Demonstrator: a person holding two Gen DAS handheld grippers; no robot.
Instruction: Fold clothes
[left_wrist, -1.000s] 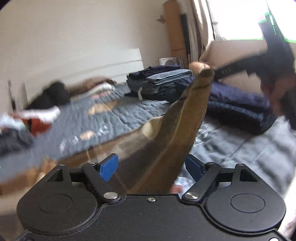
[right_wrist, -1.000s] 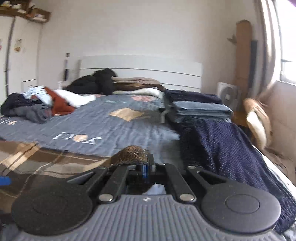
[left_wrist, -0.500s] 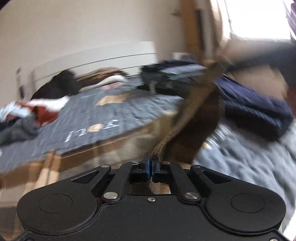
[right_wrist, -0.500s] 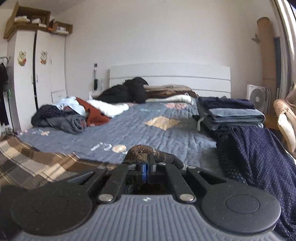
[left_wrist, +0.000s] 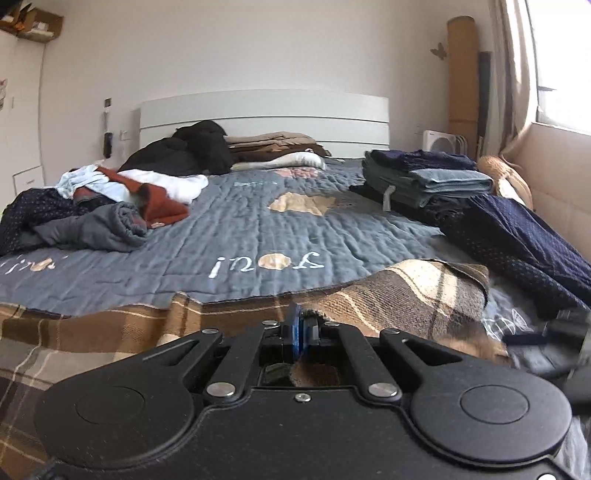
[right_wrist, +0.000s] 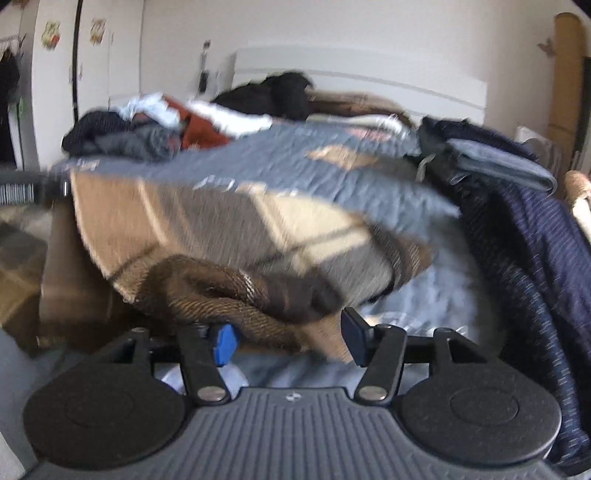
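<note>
— Brown plaid garment (left_wrist: 413, 295), where is it?
— Near edge of the bed (left_wrist: 236, 236); the left gripper (left_wrist: 300, 328) pinches its edge.
— And the right gripper (right_wrist: 288, 338)?
— Jaws just spread apart, with the cloth's bunched fold lying loose between them.

The plaid garment (left_wrist: 413, 295) is checked in brown, tan, cream and grey, lying on a blue-grey quilt (left_wrist: 229, 229) with cream lettering and tan patches. The folded stack (left_wrist: 424, 177) is navy and denim blue, beside a navy garment (left_wrist: 517, 240) with fine pale dots. The unfolded heap (left_wrist: 110, 199) mixes rust red, white, pale blue, grey and dotted navy, and both grippers carry blue pads (right_wrist: 224, 343) on black fingers.
</note>
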